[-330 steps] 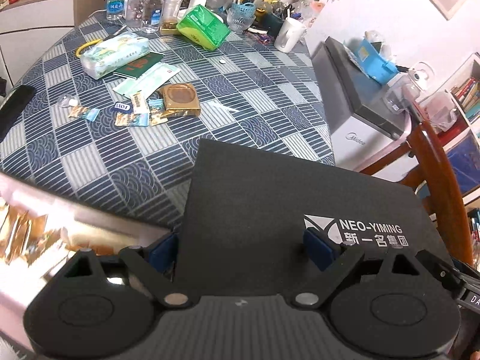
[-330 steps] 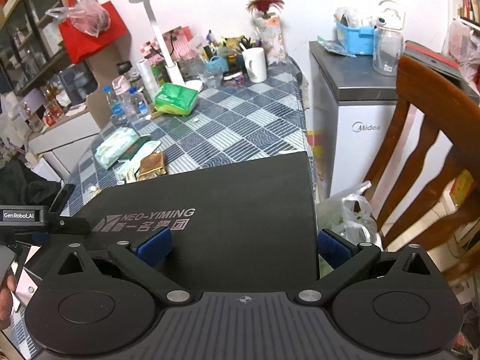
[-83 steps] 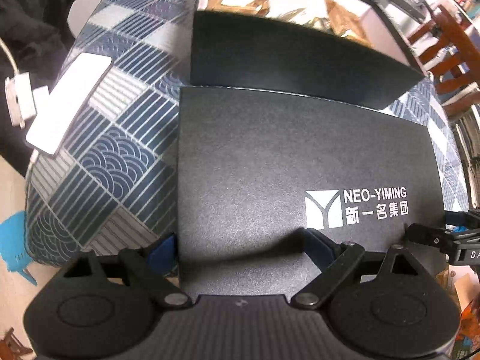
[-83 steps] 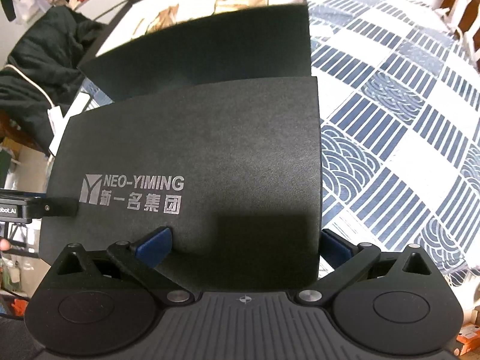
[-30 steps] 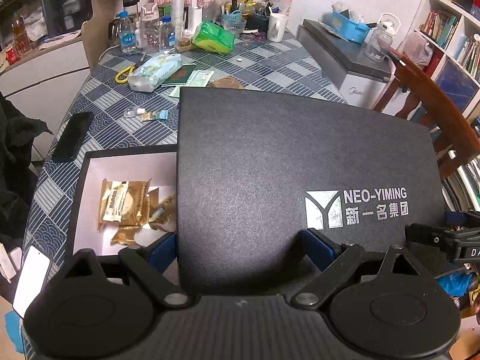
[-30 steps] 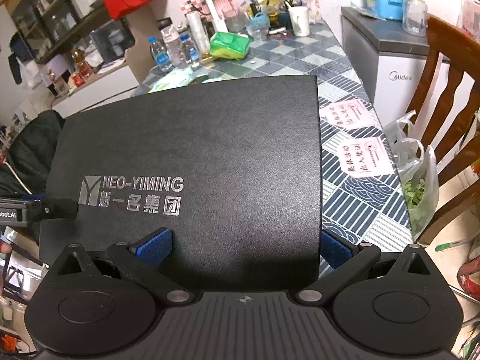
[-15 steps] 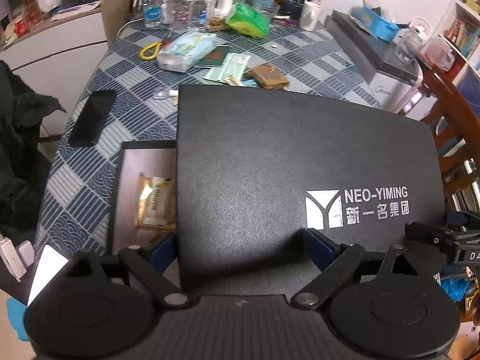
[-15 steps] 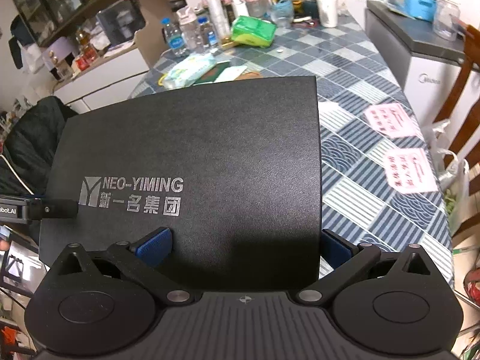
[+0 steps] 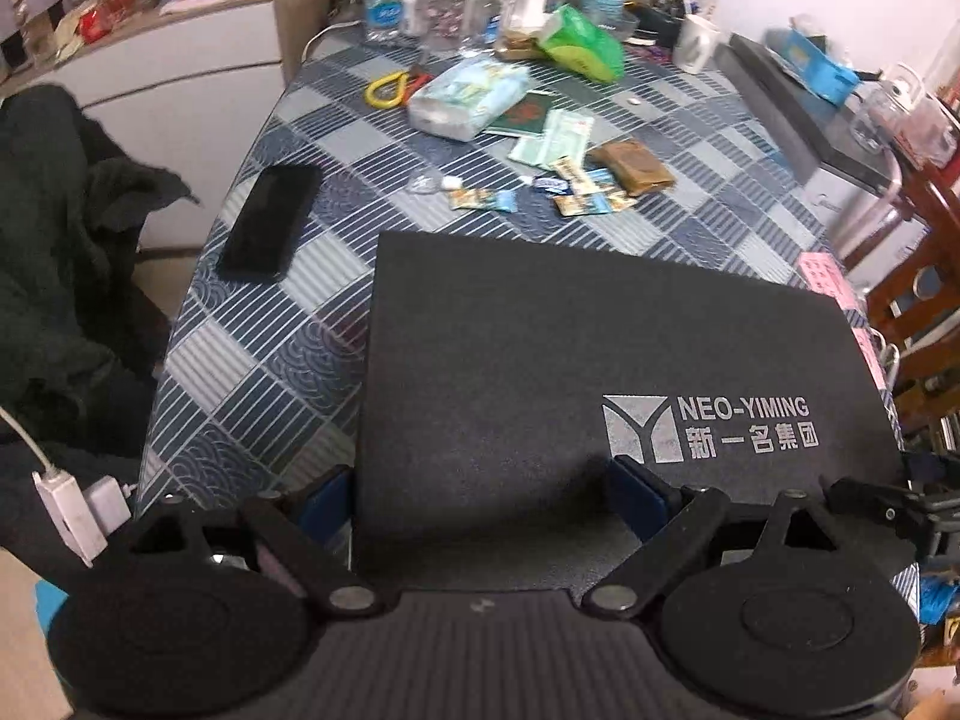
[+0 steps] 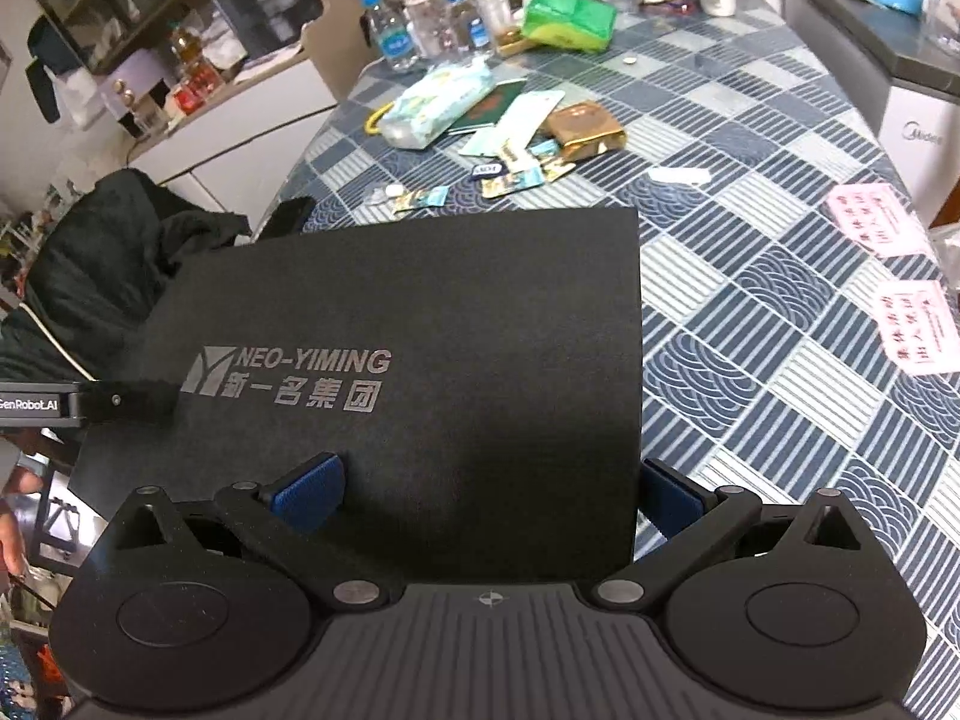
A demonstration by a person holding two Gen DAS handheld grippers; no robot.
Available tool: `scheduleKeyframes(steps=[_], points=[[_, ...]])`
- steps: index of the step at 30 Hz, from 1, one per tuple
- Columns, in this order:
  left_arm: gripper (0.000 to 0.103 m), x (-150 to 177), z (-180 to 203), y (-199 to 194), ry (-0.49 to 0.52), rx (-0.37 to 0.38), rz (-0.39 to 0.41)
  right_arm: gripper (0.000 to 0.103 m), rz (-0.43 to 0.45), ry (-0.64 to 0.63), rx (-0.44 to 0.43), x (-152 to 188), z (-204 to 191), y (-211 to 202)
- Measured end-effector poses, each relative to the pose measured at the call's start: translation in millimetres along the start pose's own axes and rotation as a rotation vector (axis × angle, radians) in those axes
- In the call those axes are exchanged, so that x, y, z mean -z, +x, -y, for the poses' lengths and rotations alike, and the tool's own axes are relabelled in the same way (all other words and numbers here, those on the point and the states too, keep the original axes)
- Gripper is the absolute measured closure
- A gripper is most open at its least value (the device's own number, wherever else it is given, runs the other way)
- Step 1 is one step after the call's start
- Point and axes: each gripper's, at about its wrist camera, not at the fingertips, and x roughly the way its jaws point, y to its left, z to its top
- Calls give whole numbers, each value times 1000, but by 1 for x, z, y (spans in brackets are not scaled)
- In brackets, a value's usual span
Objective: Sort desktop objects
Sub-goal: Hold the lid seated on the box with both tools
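Observation:
A large black box lid (image 9: 570, 372) printed NEO-YIMING fills the near part of both views; it also shows in the right wrist view (image 10: 432, 348). My left gripper (image 9: 480, 492) is shut on its left end, blue pads against the two edges. My right gripper (image 10: 486, 486) is shut on its right end the same way. The lid lies level over the near table and hides the box base beneath. Beyond it lie several small snack packets (image 9: 588, 201), a brown packet (image 9: 630, 167), a tissue pack (image 9: 471, 97), and cards (image 9: 555, 135).
A black phone (image 9: 270, 219) lies on the blue patterned tablecloth (image 9: 252, 360) at left. Bottles, a green bag (image 9: 579, 45), a white mug (image 9: 696, 51) crowd the far edge. Pink notes (image 10: 918, 324) lie at right. A dark coat (image 9: 60, 270) hangs left; a wooden chair (image 9: 918, 276) stands right.
The lid has moved left and down over the open box base, which showed snacks inside a moment ago and is now covered. Both grippers keep their hold.

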Motion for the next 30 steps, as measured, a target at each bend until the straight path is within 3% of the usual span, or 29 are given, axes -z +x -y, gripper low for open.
scheduleKeyframes(steps=[12,30], points=[[0,5,-32,15,-58,19,20,0,-2,-53,35,0,-28,13],[0,10,-13,31,-23,28,36,0,9,-2,71,7,-7,22]])
